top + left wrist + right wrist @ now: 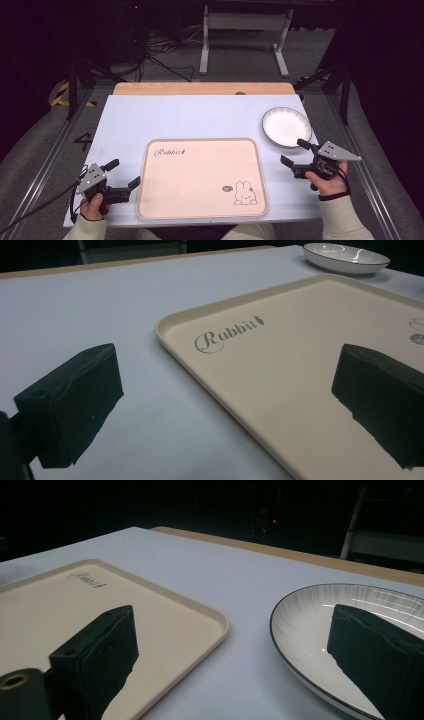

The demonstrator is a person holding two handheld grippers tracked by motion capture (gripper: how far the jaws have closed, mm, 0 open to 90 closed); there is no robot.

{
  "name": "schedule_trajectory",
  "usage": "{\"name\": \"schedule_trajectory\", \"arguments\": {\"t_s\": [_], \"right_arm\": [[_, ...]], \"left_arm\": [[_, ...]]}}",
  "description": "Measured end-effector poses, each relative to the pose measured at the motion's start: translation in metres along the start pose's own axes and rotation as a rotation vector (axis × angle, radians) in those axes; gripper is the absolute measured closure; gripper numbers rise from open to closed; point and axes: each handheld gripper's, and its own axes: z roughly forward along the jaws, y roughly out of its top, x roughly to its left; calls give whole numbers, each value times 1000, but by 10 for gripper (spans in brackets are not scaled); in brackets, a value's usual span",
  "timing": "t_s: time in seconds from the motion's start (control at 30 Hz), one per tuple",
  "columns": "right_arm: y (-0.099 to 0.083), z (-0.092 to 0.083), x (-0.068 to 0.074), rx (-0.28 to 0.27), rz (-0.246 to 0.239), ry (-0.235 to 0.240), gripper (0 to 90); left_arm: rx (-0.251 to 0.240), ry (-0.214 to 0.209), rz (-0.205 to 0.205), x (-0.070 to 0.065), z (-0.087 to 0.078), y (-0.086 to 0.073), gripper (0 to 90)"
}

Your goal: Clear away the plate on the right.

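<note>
A: Where do the jaws stand?

B: Both spread wide, holding nothing. The right gripper [295,152] has the white plate [320,640] just ahead, one jaw over its near rim. The left gripper [122,174] has one jaw over the bench [75,305], the other over the tray [280,375].

A: What could go wrong?

B: I'd guess the plate's glazed rim slips if those jaws bite shallow, or the lower jaw nudges it away.

A: Any writing?

B: "Rabbit" in script beyond the left jaws, and a drawn rabbit [244,192].

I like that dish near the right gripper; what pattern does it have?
The plate is white with a thin dark rim and fine grey lines radiating inward, clearest in the right gripper view.
</note>
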Motion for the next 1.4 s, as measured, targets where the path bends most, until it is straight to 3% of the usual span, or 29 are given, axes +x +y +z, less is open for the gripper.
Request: {"name": "schedule_trajectory", "arguments": {"t_s": [0.23, 0.5, 0.6, 0.77, 0.93, 1.4], "right_arm": [[9, 3, -9, 27, -18, -15, 55], [11, 8, -28, 51, 19, -49, 67], [14, 8, -35, 63, 42, -38, 148], [18, 12, -44, 63, 45, -62, 134], [16, 16, -56, 67, 80, -98, 162], [21, 22, -79, 80, 114, -148, 164]], "left_arm": [[0, 0, -3, 0, 1, 0, 4], [1, 2, -2, 0, 1, 0, 4], [3, 3, -4, 0, 1, 0, 4], [5, 1, -1, 0, 1, 0, 4], [5, 3, -3, 0, 1, 0, 4], [6, 3, -3, 0, 1, 0, 4]]}}
